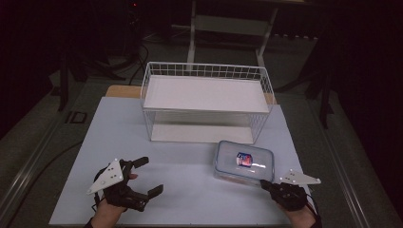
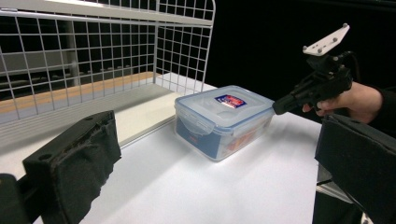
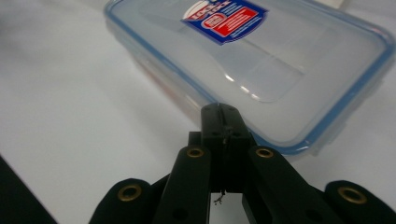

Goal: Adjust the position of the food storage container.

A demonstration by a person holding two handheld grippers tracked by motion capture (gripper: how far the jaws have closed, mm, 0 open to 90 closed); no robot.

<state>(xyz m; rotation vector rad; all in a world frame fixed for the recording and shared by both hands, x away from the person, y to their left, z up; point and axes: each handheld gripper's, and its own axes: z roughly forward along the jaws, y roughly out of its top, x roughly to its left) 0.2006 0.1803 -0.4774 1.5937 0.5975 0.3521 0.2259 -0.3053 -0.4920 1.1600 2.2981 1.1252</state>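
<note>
Looking down from the high view: the lidded plastic box (image 1: 244,162) sits on the white tabletop (image 1: 176,175), just in front of the wire basket's (image 1: 207,101) right front corner, near the right claw (image 1: 264,184). The left claw (image 1: 147,176) hangs well apart from the box, on the left side of the tabletop, jaws spread wide with nothing between them.

The right gripper view gives what the high view can't: the right claw (image 3: 223,122) has its jaws pressed together, tips right at the near rim of the box (image 3: 261,60), at a corner of the lid. Contact vs. just short of it: can't tell from this angle. Nothing is clamped between the jaws.

The left gripper view adds the side-on angle: box (image 2: 224,119) upright and flat on the tabletop (image 2: 210,186), lid on, blue seal line round the lid edge. The right claw (image 2: 279,105) comes in from the right with its tip at the box's upper right edge. The left claw's own pads (image 2: 74,158) stand far apart in the foreground.

Contents: through the clear wall, something orange-red low inside the box; too blurred to identify. Basket (image 2: 93,56): white wire grid with a white panel across it, open at the front, nothing visible inside.

Label: a red, white and blue sticker (image 3: 224,17) on the lid. There is print on it, not legible in any view.
</note>
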